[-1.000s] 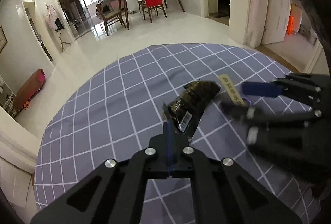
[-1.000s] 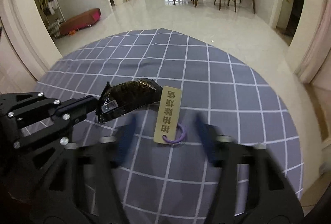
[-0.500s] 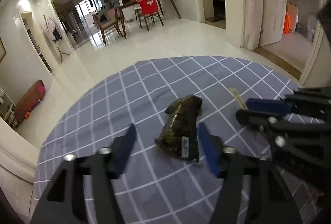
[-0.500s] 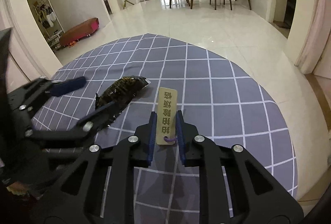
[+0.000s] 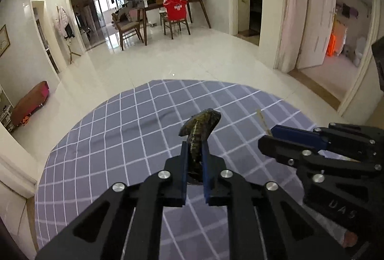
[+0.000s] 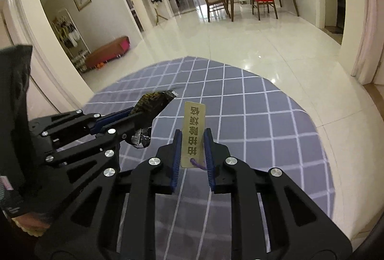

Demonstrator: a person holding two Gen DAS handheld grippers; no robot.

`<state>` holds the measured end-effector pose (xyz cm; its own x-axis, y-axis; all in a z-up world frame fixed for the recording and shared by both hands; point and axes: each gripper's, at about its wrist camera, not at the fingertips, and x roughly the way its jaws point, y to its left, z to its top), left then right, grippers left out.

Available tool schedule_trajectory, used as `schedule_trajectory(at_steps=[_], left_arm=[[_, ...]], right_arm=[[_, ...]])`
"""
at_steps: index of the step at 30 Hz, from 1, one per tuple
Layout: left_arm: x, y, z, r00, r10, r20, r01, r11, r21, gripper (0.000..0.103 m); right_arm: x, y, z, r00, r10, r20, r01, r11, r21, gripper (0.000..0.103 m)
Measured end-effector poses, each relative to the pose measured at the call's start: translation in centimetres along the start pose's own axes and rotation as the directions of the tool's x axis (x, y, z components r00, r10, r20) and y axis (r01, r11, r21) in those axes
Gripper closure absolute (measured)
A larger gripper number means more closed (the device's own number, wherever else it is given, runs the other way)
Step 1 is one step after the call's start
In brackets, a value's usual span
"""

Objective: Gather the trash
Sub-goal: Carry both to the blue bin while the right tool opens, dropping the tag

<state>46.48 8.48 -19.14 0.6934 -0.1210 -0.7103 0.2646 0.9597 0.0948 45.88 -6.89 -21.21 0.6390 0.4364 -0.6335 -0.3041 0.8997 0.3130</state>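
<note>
1. Biggest thing here is the round table under a grey-blue cloth with a white grid (image 5: 100, 140). It sits below and ahead of both tools, and nothing's left lying on the part that shows.
2. The left gripper (image 5: 195, 152) has its blue pads closing in on a dark crinkly foil snack wrapper (image 5: 200, 125). The wrapper is pinched low down, so its top sticks up out of the tips and it's clear of the cloth. Grabbing it by one end makes sense to me, floppy foil just hangs from wherever you hold it.
3. The right gripper (image 6: 191, 140), just to the right of the left one, is nearly closed on a flat tan wooden tag with printed characters (image 6: 194, 130). Pads press on its long edges, and the purple cord loop (image 6: 199, 164) dangles at the end nearest the camera. Edge-on is probably the only way to hold something that thin.
4. Containers: honestly can't see a bin or bag anywhere, so no idea where this stuff gets dropped.
</note>
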Motion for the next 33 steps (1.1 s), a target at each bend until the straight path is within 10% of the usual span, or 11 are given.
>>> schedule_trajectory(at_steps=[18,33], left_arm=[[-12.7,-19.2,-2.9,0.985,-0.080,0.153,0.064,0.992,0.106,0.093],[-10.5,-33.0,-6.6,0.983,-0.174,0.058,0.156,0.960,0.231,0.093]], right_arm=[[-21.8,-9.8,-10.1,0.975,-0.051,0.214,0.010,0.982,0.189,0.084],[-27.7,-19.4,-18.7,0.961,-0.183,0.207,0.091,0.916,0.390,0.084]])
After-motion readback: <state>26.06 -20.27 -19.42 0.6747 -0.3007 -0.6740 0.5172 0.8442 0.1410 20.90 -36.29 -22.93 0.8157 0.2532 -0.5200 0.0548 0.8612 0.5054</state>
